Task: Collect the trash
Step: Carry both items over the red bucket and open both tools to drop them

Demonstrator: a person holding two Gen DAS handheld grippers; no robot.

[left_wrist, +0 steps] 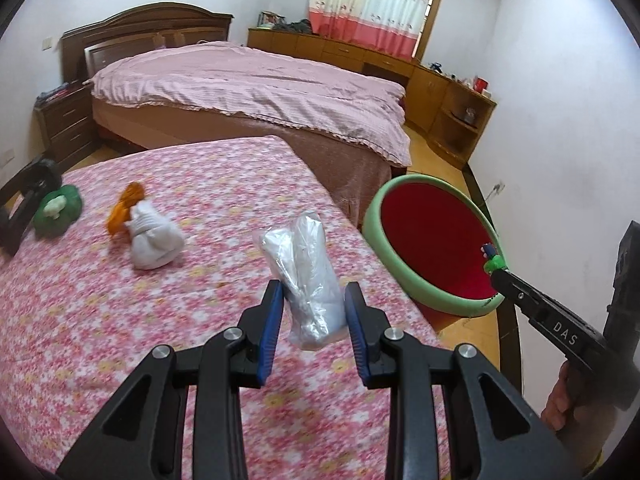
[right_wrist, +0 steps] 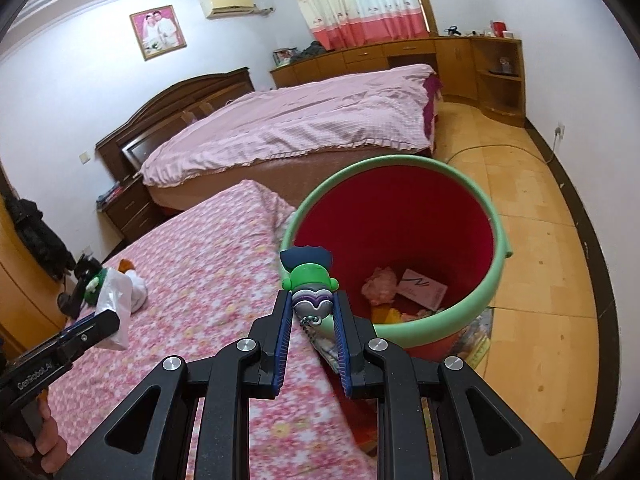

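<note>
My left gripper (left_wrist: 314, 300) is shut on a clear plastic bag (left_wrist: 308, 276), held above the pink floral table cover (left_wrist: 180, 320). My right gripper (right_wrist: 311, 308) is shut on a small green and purple toy figure (right_wrist: 310, 284) at the near rim of the red bin with a green rim (right_wrist: 400, 236). The bin holds paper scraps and a white card (right_wrist: 424, 288). The bin (left_wrist: 432, 240) and the right gripper (left_wrist: 496, 264) show in the left wrist view too. A white wad with an orange piece (left_wrist: 154, 236) and a green item (left_wrist: 58, 210) lie on the cover.
A large bed with a pink cover (left_wrist: 256, 88) stands behind. A black clamp stand (left_wrist: 24, 204) sits at the table's left edge. Wooden cabinets (right_wrist: 460, 60) line the far wall. The bin stands on the wooden floor (right_wrist: 540, 240) right of the table.
</note>
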